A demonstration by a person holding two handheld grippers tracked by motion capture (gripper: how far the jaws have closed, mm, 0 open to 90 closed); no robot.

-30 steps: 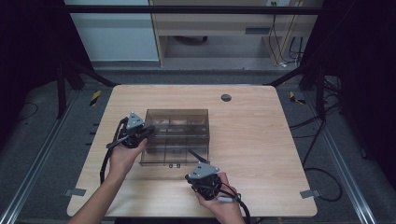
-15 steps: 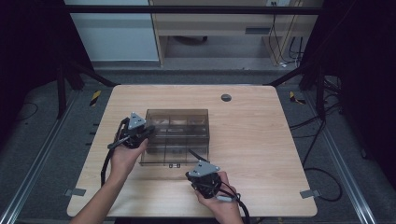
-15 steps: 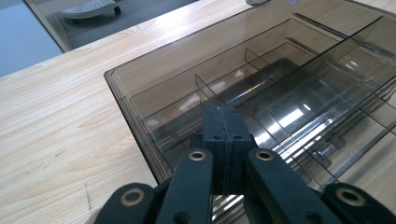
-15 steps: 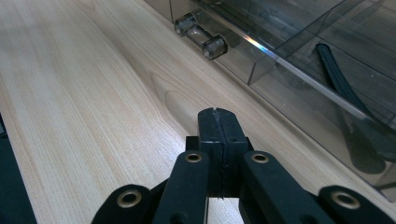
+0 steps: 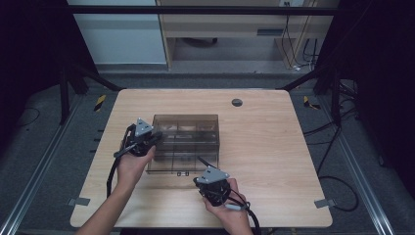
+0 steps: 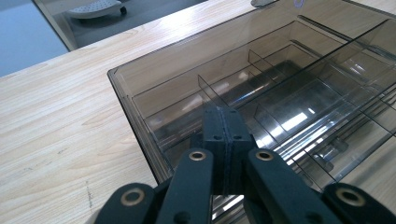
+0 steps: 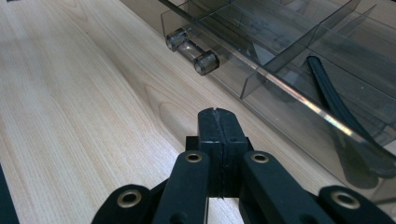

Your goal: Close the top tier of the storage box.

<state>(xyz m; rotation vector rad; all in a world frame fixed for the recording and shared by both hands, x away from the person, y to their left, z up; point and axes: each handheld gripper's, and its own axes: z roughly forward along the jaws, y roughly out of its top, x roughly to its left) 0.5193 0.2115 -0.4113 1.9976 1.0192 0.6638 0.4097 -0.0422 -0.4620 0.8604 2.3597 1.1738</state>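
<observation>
**Two closed grippers wait at the smoky organizer box**

We take the transparent organizer box [image 5: 185,143] as our landmark; it lies near the middle of the wooden table [image 5: 274,147]. We hold the left gripper [image 6: 223,135] at the left wall of the box, over its edge, with the jaws pressed together and nothing between them. We think this position serves to steady the box. The right gripper [image 7: 217,135] rests on the table just in front of the box, also with jaws together and empty, and it points toward the small handle [image 7: 192,50] on the front wall, probably to pull there next.

The box is grey-tinted hard plastic, smooth and shiny, with thin straight dividers that form rectangular compartments. The handle is a short clear bar between two round posts. A dark flat strip [image 7: 337,107] lies inside, near the front wall. The table shows pale wood grain, matte.
</observation>
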